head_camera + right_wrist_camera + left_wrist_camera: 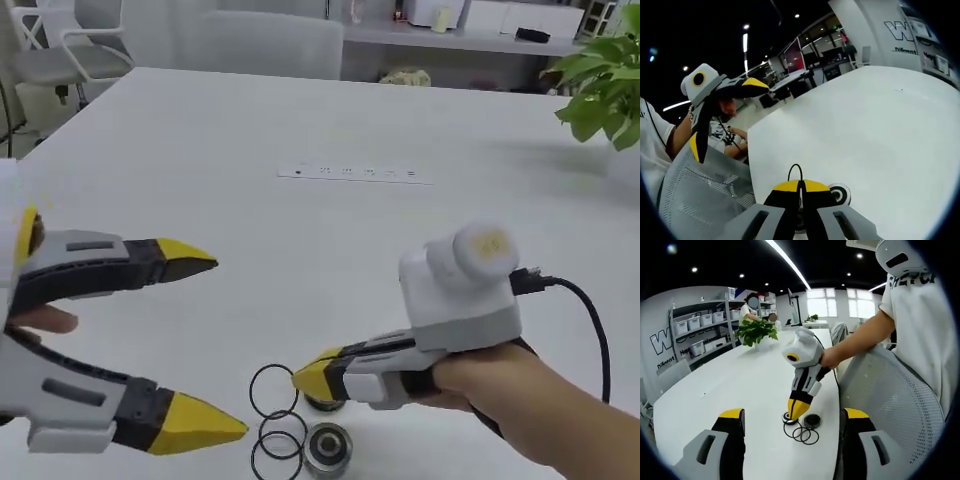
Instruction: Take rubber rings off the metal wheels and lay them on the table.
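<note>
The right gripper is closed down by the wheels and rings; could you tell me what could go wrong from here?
The right gripper is shut with its tips at a rubber ring and above one wheel, so lifting may drag either. The other metal wheel sits near the table edge and could be knocked off.

The head view is looking forward and down from the person's side of the white table [300, 120], close over its near edge. The left gripper view is facing along that edge from low down, towards the right gripper [799, 409] and the person's torso [920, 330]. The right gripper view is sitting almost on the table, looking back at the left gripper [731, 120]. All three are sharing the rubber rings [275, 420] and metal wheels [328, 447].
</note>
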A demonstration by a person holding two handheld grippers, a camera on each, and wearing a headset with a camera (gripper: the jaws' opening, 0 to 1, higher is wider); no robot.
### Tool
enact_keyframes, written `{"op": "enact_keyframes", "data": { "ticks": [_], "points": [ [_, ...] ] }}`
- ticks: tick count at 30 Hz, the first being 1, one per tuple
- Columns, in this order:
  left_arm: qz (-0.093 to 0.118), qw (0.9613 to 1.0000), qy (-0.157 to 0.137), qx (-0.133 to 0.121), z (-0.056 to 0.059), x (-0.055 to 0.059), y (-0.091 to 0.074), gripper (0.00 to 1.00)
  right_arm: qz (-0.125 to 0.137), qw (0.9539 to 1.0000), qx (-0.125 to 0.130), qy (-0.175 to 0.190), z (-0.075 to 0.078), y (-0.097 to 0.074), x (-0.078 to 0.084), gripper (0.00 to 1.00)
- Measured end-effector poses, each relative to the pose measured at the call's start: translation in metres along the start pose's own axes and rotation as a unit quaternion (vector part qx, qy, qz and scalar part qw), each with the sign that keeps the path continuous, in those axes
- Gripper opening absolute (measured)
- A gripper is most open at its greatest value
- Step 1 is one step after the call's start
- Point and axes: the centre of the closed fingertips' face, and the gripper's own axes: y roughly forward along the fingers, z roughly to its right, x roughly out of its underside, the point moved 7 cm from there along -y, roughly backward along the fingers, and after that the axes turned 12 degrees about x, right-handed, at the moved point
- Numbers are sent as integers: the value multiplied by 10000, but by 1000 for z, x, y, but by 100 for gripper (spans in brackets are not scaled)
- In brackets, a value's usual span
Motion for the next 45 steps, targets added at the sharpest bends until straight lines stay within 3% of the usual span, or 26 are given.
{"op": "enact_keyframes", "data": {
  "ticks": [4,8,19,29,45],
  "points": [
    [-79,9997,-126,-191,9,13,-12,77,-102,9999,-64,-18,-3,3,4,0],
    [-186,9980,-442,-416,14,35,-18,77,-211,9996,-163,-57,-7,6,7,0],
    [-142,9924,-1079,-579,33,69,-13,76,-522,9982,-218,-180,-11,10,18,0],
    [-105,9895,-1314,-593,42,80,-9,75,-670,9971,-87,-358,-9,11,22,0],
    [-84,9887,-1320,-706,42,78,-11,74,-781,9937,117,-791,-6,14,26,0]
  ]
}}
